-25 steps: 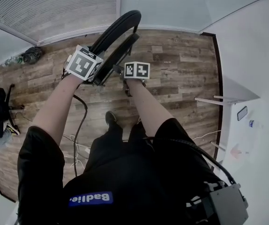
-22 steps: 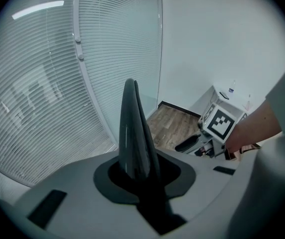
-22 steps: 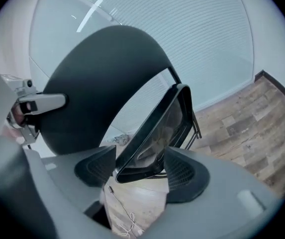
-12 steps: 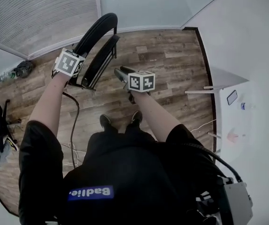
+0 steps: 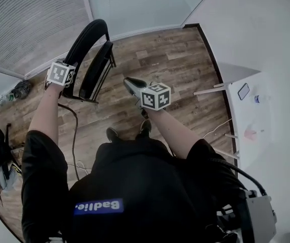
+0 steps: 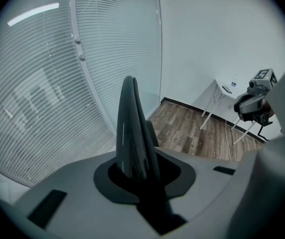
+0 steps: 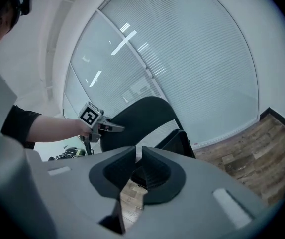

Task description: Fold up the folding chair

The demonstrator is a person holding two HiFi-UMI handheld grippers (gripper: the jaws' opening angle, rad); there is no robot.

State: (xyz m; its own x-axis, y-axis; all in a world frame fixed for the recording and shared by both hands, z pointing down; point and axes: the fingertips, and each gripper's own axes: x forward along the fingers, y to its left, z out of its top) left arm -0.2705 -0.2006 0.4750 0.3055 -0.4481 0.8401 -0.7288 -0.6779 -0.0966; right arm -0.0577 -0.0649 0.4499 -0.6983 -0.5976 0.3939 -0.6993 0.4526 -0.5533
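Black and nearly flat, the folding chair (image 5: 91,59) with the curved backrest stands upright on the brown wood-plank floor (image 5: 160,59), just beside the glass wall with white slatted blinds (image 5: 28,19). Its seat panel lies close alongside the backrest. The left gripper (image 5: 70,84) has its jaws clenched on the backrest's edge, whose dark rim rises straight up between them in the left gripper view. The right gripper (image 5: 128,82) hangs in the air apart from the chair, to its right in the head view, pointing toward it. Its jaws have just been closing and now stand almost together, a thin slit between them, with nothing held. A thin black cable (image 5: 74,130) trails over the floor below the left arm.
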